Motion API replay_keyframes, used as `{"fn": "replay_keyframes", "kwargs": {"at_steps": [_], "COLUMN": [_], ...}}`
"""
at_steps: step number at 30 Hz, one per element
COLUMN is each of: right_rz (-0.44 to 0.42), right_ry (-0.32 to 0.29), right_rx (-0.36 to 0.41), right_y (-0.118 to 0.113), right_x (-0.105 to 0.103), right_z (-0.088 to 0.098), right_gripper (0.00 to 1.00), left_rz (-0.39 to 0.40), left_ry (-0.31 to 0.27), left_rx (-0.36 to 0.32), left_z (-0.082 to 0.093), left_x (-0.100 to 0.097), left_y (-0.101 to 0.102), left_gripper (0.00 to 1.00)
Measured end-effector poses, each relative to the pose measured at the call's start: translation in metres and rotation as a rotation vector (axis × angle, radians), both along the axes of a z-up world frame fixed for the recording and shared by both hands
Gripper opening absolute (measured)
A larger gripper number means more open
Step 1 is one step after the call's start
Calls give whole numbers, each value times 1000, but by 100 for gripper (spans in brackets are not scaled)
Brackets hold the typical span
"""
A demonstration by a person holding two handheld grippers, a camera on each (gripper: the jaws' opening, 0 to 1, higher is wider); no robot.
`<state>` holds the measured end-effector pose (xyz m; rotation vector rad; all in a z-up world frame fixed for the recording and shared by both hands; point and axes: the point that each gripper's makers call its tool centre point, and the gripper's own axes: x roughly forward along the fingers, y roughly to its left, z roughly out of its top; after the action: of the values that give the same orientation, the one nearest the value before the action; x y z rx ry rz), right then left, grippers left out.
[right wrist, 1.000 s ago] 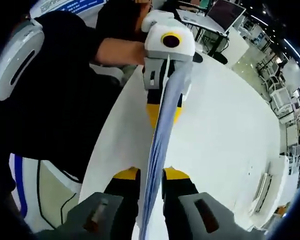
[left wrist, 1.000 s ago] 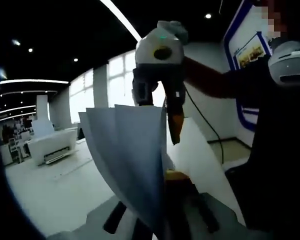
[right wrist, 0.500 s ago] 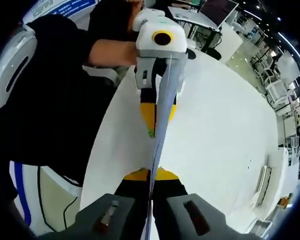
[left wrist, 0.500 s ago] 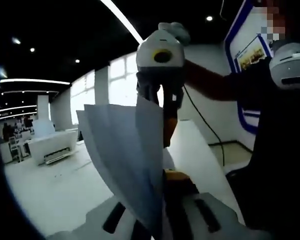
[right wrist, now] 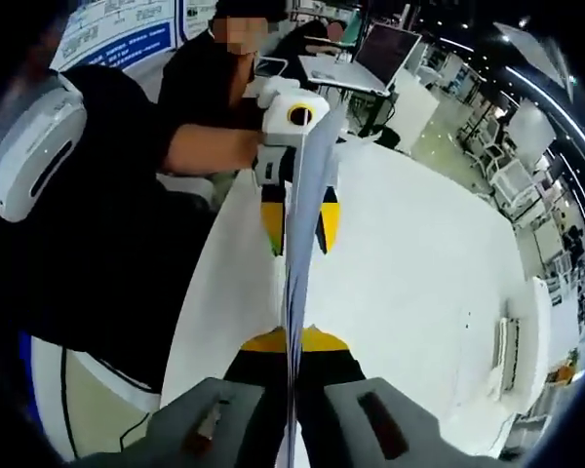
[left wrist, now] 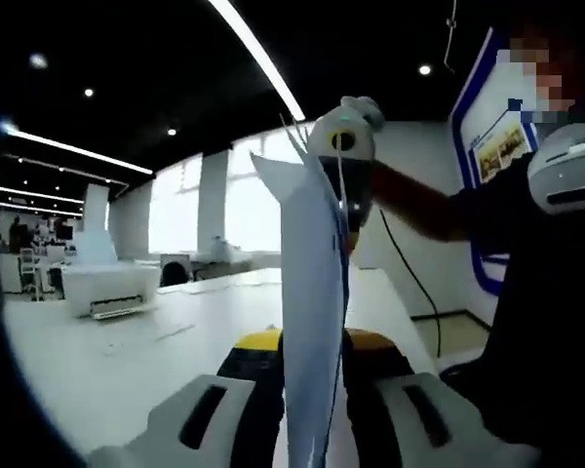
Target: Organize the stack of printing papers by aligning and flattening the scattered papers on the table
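left gripper view now shows the paper stack (left wrist: 312, 292) edge-on, where a second ago it fanned broad. both the left claw (left wrist: 310, 343) and right claw (right wrist: 292, 341) pinch it, held upright above the white worktop (right wrist: 409, 283), with the claws farther apart than before.

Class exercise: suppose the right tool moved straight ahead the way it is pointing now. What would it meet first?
Probably the left tool, directly ahead and gripping the far edge of the same paper stack that the right tool is shut on. Depth is unclear.
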<state>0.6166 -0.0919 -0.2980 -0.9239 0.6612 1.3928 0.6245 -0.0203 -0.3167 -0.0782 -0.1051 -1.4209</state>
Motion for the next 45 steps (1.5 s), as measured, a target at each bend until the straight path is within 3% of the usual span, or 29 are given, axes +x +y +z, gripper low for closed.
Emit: {"fn": "replay_keyframes", "kwargs": {"at_steps": [5,13,19,26,32,36,45], "right_rz": [-8,-35,-40,-43,-61,-77,-111], "right_ry": [-29,-56,-73,-68,-66,-52,-33], "right_rx": [99,238,328,501,604,738,867], "right_y": [-4,-11,-13,-12,-18,-19,-27], "right_x": [-2,-3,-5,-10,-9,-10,-11], "right_z": [19,41,58,79,85,93,82], "right_gripper": [0,0,0,0,0,0,0], "left_rz": [-4,-32,-31,-29,-50,-54,-56], "left_ry": [18,17,19,10,-8,-11,-16], "left_rx": [-101,-208,-253,-310,-307,-307,-315], "left_z": [14,35,40,51,61,64,73], "left_x": [2,-4,-4,-1,-5,-6,-9], "left_y": [8,11,13,9,-2,-7,-11], "left_gripper": [28,30,32,36,38,38,35]}}
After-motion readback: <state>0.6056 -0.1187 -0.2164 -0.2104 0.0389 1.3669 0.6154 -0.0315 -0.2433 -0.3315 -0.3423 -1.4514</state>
